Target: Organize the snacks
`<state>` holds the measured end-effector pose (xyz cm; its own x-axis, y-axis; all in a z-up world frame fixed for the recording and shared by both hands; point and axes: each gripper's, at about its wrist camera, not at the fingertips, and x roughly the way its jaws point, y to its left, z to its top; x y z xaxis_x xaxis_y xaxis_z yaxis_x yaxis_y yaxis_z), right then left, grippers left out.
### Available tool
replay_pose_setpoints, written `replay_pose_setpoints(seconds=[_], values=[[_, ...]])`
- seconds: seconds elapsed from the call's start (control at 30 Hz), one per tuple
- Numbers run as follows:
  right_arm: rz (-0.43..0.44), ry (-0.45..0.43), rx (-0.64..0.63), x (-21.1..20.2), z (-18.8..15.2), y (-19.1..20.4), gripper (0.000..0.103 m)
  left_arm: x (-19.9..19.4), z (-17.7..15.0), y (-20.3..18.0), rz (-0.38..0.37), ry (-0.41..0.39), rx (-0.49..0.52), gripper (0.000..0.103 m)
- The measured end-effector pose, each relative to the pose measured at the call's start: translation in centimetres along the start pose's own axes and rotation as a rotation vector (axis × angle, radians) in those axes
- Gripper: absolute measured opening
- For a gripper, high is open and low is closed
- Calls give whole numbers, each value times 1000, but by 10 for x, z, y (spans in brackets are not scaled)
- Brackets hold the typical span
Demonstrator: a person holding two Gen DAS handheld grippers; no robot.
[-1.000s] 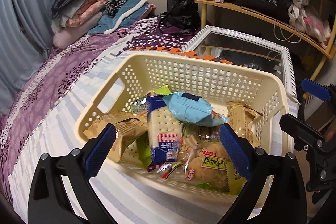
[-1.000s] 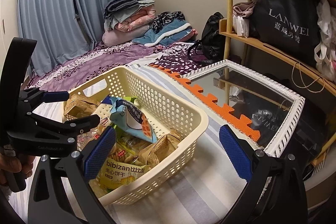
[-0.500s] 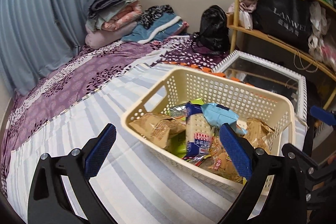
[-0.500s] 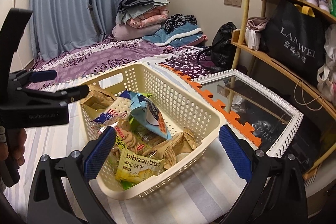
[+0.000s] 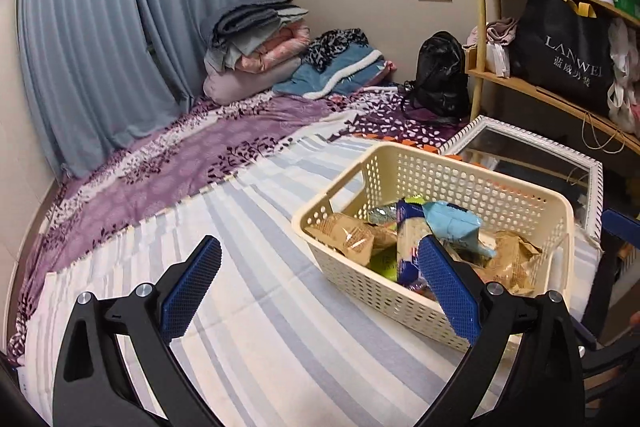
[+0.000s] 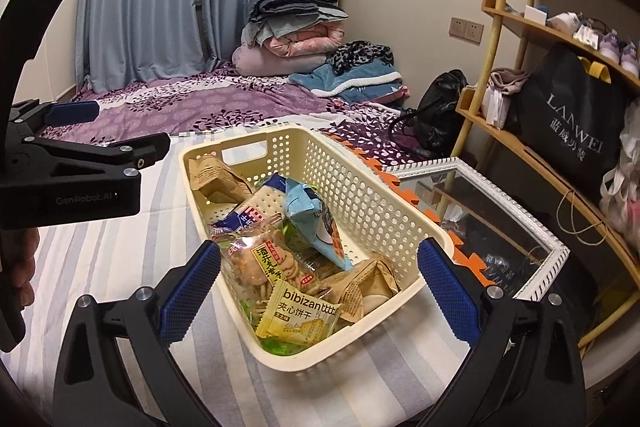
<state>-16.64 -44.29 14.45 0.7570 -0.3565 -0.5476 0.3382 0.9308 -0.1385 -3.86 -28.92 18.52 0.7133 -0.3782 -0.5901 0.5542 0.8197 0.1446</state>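
A cream perforated basket (image 5: 436, 291) (image 6: 368, 195) sits on the striped bedsheet and holds several snack packs: a light blue bag (image 6: 316, 223) on top, a cracker pack (image 6: 256, 211), brown packs (image 6: 216, 179), a clear biscuit bag (image 6: 264, 267) and a yellow bibizan pack (image 6: 298, 319). My left gripper (image 5: 320, 291) is open and empty, held back to the left of the basket; it also shows in the right wrist view (image 6: 92, 135). My right gripper (image 6: 320, 291) is open and empty, just in front of the basket's near end.
A white-framed mirror (image 6: 492, 219) lies right of the basket beside orange foam edging (image 6: 404, 183). A wooden shelf (image 6: 560, 95) with a black bag (image 6: 572, 119) stands at the right. Folded blankets (image 6: 296, 39) and a black backpack (image 5: 440, 75) lie at the bed's far end.
Both grippers have pulled back and up from the basket. The left one swung left, so the basket now sits at its right. Both stay open and empty.
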Motion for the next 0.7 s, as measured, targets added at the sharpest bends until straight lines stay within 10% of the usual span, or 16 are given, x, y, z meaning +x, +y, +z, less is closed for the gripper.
replay_pose_setpoints(seconds=[0.7], values=[[-19,43,-13,1,-15,4,98,4,-23,-51,82,6,335,100]])
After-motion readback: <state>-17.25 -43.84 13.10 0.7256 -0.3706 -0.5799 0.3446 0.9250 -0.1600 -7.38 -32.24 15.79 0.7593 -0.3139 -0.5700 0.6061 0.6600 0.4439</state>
